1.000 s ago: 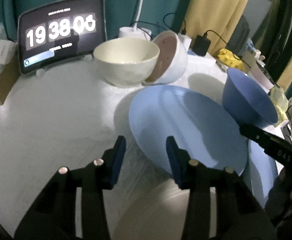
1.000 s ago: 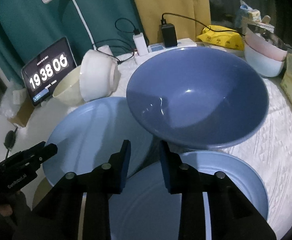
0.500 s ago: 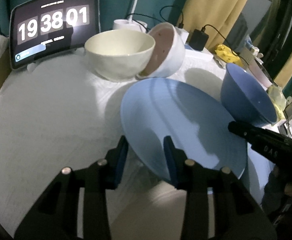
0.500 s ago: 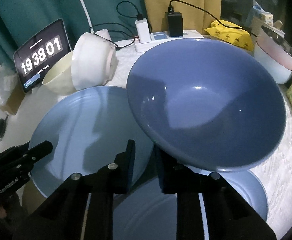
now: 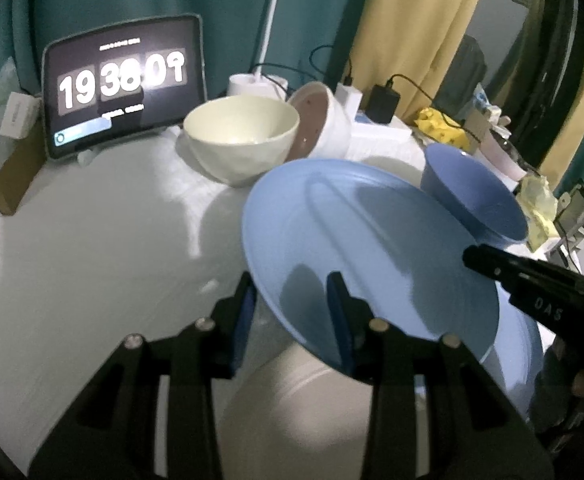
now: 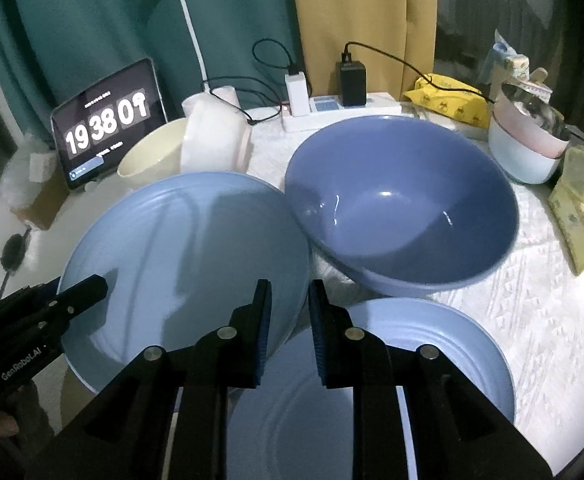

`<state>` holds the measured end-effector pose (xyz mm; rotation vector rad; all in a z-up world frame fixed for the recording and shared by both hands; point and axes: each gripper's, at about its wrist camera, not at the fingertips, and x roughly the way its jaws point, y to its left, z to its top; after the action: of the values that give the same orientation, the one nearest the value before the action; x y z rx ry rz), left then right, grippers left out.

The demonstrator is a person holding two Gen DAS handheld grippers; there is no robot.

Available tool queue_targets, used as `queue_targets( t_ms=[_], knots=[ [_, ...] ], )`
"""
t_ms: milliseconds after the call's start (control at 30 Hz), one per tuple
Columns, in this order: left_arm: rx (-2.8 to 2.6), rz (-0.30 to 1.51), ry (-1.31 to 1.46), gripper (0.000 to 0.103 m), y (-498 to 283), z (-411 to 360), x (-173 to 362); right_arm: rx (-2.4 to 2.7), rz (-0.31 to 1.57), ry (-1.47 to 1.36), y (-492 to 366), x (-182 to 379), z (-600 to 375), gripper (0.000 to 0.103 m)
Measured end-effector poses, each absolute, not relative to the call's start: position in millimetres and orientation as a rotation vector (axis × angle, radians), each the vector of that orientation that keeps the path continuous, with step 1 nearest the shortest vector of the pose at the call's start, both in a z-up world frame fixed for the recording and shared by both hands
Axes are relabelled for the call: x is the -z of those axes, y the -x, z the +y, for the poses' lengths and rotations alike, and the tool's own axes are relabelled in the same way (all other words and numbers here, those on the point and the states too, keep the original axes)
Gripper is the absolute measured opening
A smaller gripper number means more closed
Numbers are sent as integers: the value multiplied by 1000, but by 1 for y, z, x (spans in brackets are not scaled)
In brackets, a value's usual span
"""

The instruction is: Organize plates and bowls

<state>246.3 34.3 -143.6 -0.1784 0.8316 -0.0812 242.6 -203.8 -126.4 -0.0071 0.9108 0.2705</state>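
My left gripper [image 5: 292, 300] is shut on the near rim of a light blue plate [image 5: 356, 248] and holds it tilted above the table; the plate also shows in the right wrist view [image 6: 180, 264]. My right gripper [image 6: 290, 312] stands open, its fingers on either side of that plate's right rim, with nothing pinched. A dark blue bowl [image 6: 400, 204] sits just beyond it, clear of its fingers. A second light blue plate [image 6: 432, 360] lies flat under the right gripper. A cream bowl [image 5: 240, 136] and a tipped white bowl [image 5: 320, 124] stand at the back.
A tablet clock [image 5: 124, 84] leans at the back left by a lamp stem [image 6: 188, 28]. A power strip with chargers [image 6: 340, 108], yellow packets [image 6: 444, 96] and stacked pink and white bowls [image 6: 524, 144] are at the right. A cream plate [image 5: 292, 408] lies under the left gripper.
The left gripper has closed on the light blue plate and lifted it. The right gripper has let go of the dark blue bowl, which now rests on the table.
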Motion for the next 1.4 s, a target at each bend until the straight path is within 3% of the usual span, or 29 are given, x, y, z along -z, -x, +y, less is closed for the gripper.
queue_targets(
  t_ms=[600, 1400],
  knots=[
    [89, 768, 157, 37, -185, 30, 123, -293, 875, 14, -180, 110, -212, 21],
    [62, 829, 109, 37, -107, 33, 155, -325, 935, 62, -111, 133, -196, 21]
  ],
)
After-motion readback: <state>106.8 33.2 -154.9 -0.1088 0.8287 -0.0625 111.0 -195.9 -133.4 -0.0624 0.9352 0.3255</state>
